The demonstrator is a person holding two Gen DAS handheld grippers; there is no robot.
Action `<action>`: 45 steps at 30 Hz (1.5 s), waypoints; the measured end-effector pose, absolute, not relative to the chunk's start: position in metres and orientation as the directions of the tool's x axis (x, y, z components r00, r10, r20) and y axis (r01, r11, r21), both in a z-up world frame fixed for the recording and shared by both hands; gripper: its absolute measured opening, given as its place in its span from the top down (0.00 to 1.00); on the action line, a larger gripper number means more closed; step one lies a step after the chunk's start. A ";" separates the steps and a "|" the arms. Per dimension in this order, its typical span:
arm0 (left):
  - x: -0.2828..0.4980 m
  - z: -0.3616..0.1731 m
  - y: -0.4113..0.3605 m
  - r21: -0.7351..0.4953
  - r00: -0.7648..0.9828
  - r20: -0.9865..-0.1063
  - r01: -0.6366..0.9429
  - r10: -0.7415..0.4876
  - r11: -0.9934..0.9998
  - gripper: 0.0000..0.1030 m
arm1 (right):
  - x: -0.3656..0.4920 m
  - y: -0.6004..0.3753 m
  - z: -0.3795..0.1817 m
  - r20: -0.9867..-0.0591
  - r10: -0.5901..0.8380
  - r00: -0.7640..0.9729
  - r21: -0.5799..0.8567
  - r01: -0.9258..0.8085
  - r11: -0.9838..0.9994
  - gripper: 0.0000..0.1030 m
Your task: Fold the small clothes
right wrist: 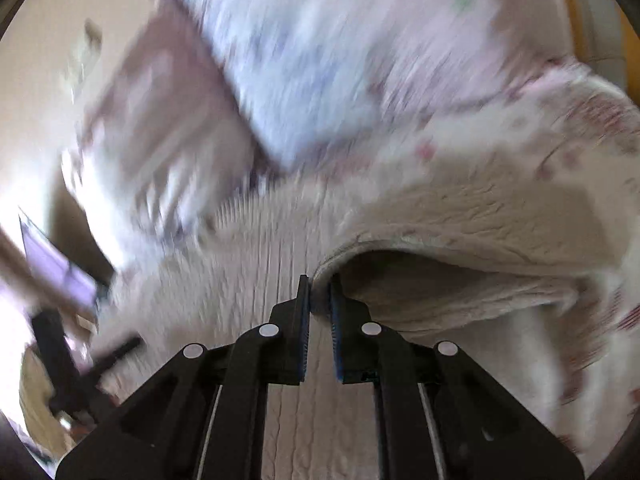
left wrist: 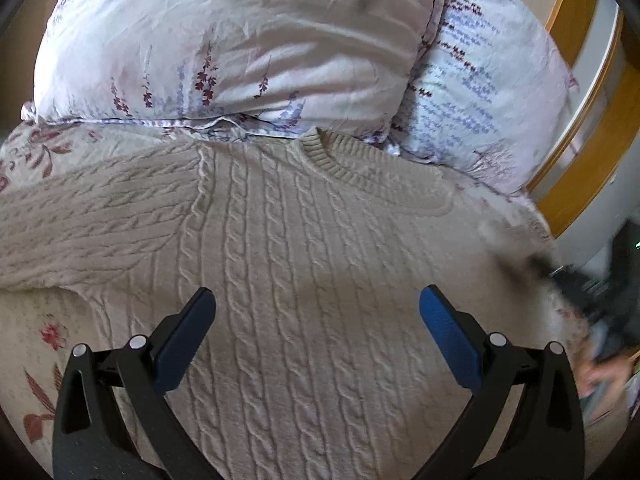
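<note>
A cream cable-knit sweater (left wrist: 312, 240) lies flat on the bed, collar toward the pillows, one sleeve stretched out to the left. My left gripper (left wrist: 316, 300) is open and empty, hovering over the sweater's chest. My right gripper (right wrist: 320, 284) is shut on the sweater's edge (right wrist: 460, 216) and holds that part lifted and folded over, so its underside shows. The right wrist view is motion-blurred. The right gripper also shows blurred at the right edge of the left wrist view (left wrist: 592, 288).
Two floral pillows (left wrist: 240, 48) (left wrist: 480, 92) lie just beyond the collar. A floral bedsheet (left wrist: 40, 344) covers the bed. A wooden bed frame (left wrist: 592, 152) stands at the right. The left gripper shows blurred in the right wrist view (right wrist: 68, 360).
</note>
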State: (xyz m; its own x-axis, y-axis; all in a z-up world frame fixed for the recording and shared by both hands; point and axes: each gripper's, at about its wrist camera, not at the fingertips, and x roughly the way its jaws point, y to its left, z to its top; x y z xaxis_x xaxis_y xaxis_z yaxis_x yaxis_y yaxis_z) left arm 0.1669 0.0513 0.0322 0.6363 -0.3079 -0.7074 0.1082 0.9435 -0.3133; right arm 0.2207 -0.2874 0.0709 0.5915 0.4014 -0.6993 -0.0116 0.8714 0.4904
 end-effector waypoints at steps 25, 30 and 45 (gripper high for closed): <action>0.165 0.041 0.080 -0.544 0.627 -0.606 0.122 -0.490 0.830 0.02 | 0.222 -0.262 0.137 -0.606 0.206 0.769 0.371 0.044 0.928 0.91; 0.172 0.034 0.075 -0.627 0.573 -0.597 0.104 -0.561 0.772 0.02 | 0.225 -0.159 0.101 -0.733 0.434 0.524 0.321 -0.296 0.899 0.68; 0.217 -0.001 0.059 -0.718 0.471 -0.638 -0.080 -0.609 0.691 0.51 | 0.180 -0.337 0.039 -0.650 0.461 0.604 0.726 0.314 0.612 0.53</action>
State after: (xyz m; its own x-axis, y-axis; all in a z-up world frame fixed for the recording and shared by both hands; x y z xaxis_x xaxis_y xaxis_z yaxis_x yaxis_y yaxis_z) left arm 0.2168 0.0593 -0.0012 0.4712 -0.6087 -0.6383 -0.0796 0.6914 -0.7181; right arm 0.1800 -0.3371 0.0388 0.6040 0.4614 -0.6498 0.3137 0.6119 0.7261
